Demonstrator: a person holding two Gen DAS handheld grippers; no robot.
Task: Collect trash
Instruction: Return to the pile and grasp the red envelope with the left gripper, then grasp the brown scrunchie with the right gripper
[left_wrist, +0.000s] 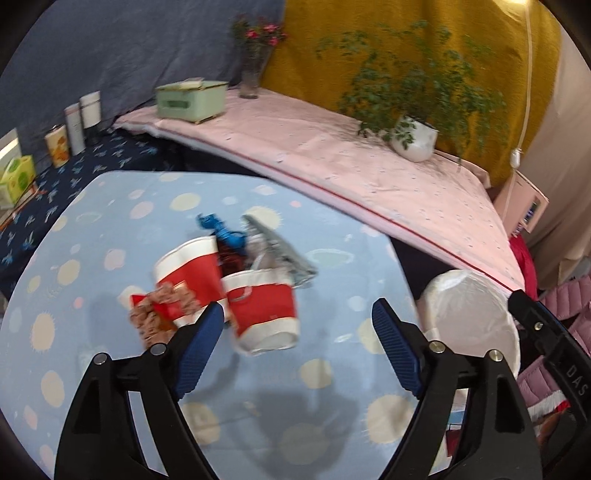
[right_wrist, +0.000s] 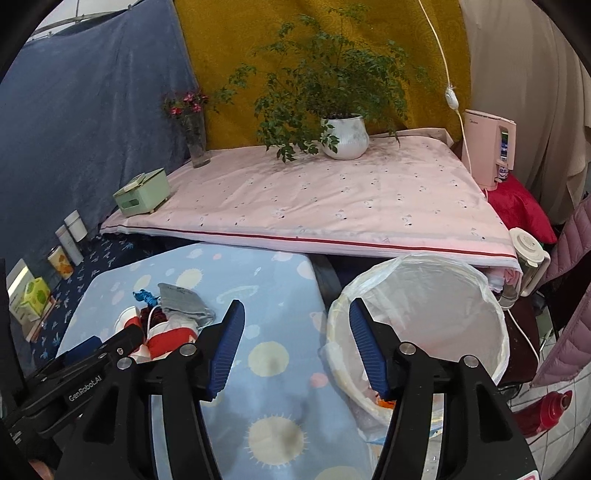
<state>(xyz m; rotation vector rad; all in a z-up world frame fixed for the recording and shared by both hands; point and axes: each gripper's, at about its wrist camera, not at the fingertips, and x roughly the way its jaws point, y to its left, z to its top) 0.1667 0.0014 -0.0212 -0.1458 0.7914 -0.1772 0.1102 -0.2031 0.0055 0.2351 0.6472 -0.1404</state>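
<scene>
Left gripper (left_wrist: 297, 319): black frame w/ blue ribbed pads, jaws standing wide apart, nothing between them; hovering over the light-blue dotted tablecloth (left_wrist: 110, 206), pointing down at the trash pile.
Right gripper (right_wrist: 296, 320): same build, jaws parted and gripping nothing; hanging between the cloth's edge and the white-lined round bin (right_wrist: 424, 302), one pad over the bin rim.
Trash pile: two red-and-white paper cups (left_wrist: 192, 273) lying on their sides, touching each other; brown printed snack wrapper (left_wrist: 159, 317) lying against the left cup.
Behind the cups: crumpled blue plastic scrap (left_wrist: 219, 227) and a grey fabric face mask (left_wrist: 280, 251), both resting on the cloth.
Bin: sitting just beside the table's right edge; orange bits showing at the bottom.
Backdrop: green potted plant in a white pot (right_wrist: 345, 134) standing on a pink sheet (right_wrist: 332, 199).
</scene>
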